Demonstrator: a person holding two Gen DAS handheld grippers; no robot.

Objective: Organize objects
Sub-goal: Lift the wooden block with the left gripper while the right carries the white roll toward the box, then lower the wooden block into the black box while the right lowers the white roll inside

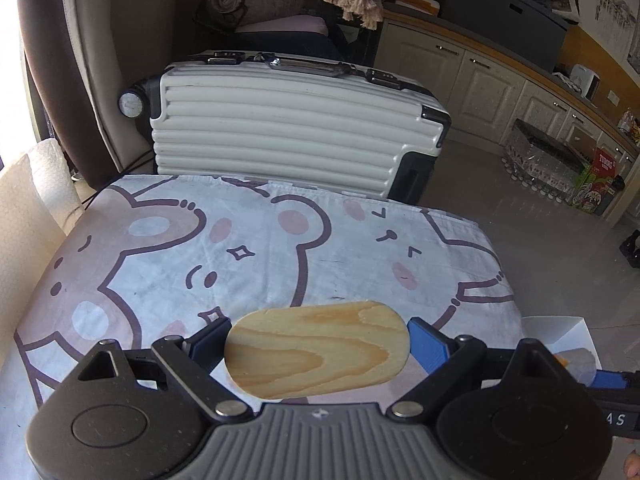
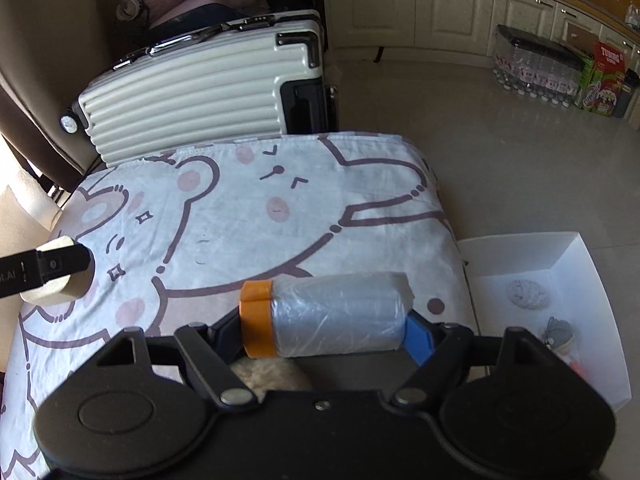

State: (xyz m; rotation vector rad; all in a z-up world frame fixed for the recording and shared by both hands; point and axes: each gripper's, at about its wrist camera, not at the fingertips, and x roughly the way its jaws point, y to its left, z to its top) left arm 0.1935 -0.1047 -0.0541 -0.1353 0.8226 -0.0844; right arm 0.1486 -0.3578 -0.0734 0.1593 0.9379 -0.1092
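Two grippers, each clamped on one thing. Left gripper [image 1: 318,348]: jaws spread wide, pads pressed on the two rounded ends of one flat oval block of pale wood [image 1: 317,350] with a swirling amber grain, held crosswise between the fingers above one table under a soft cloth printed with pink-cheeked cartoon bears [image 1: 256,240]. Right gripper [image 2: 326,330]: jaws also wide, pads pressed on the two ends of one grey roll wrapped in crinkled clear film, with an orange band at its left end [image 2: 332,314], lying crosswise between the fingers. Right of the right fingers and lower, one open white box [image 2: 568,254], smooth-walled, with several small items inside, too blurred to name. Beyond both sets of fingertips, past the table's far edge, one white ribbed hard-shell suitcase [image 1: 280,128] lying on its side.
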